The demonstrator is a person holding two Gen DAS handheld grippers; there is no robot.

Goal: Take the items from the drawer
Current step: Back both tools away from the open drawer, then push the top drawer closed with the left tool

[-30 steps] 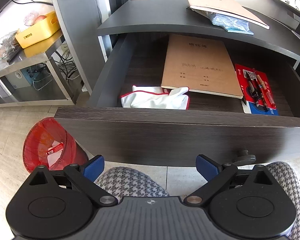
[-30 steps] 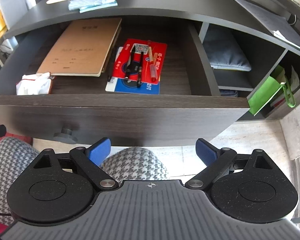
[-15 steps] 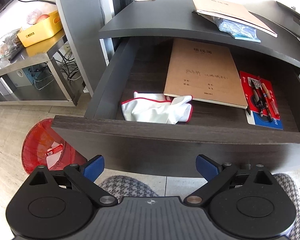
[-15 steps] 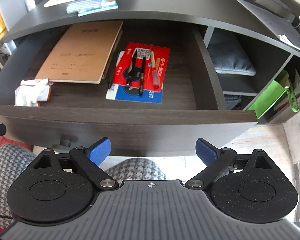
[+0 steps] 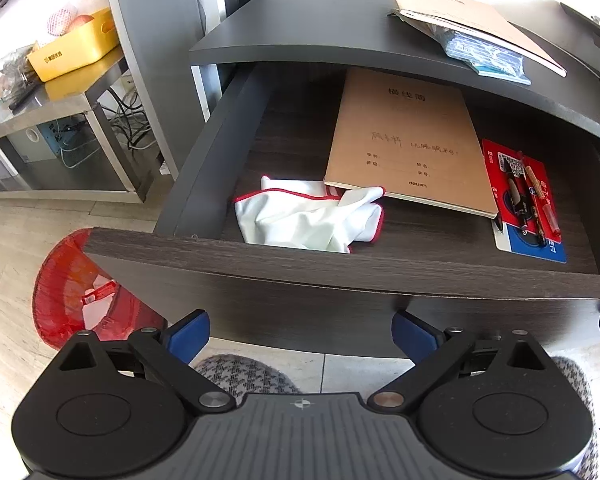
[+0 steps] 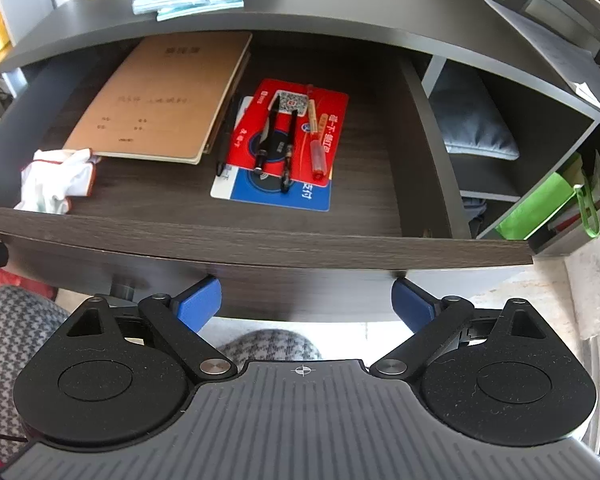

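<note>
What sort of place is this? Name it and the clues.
Probably a home study or office: a dark desk with an open drawer holding a notebook and pens, beside shelves and a wastebasket.

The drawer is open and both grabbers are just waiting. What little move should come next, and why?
Probably lower the left gripper over the drawer's front edge toward the white cloth. Both grippers are open and empty, outside the drawer. The cloth lies nearest that edge on the left, bunched up, so it looks easy to pinch. One corner sits against the brown notebook, so lift gently.
</note>
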